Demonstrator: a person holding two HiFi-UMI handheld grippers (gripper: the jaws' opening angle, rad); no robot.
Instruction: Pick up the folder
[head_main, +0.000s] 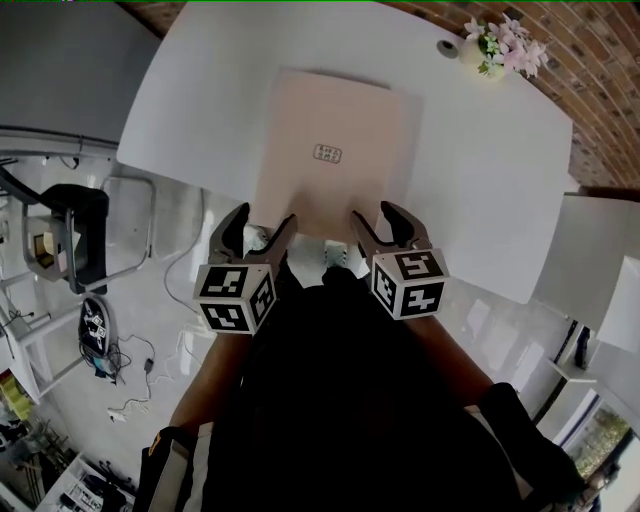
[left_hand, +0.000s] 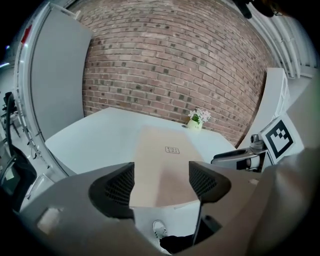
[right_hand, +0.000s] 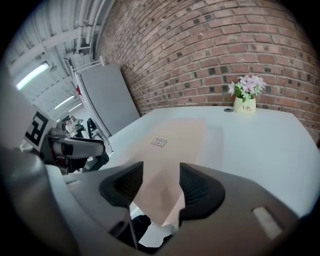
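The pale folder (head_main: 330, 150) is lying flat on the white table (head_main: 480, 200), its near edge jutting out past the table's near side. The left gripper (head_main: 265, 220) and the right gripper (head_main: 373, 213) are hovering side by side at that edge. Both are standing with jaws apart, the folder showing between the pads but not pinched.
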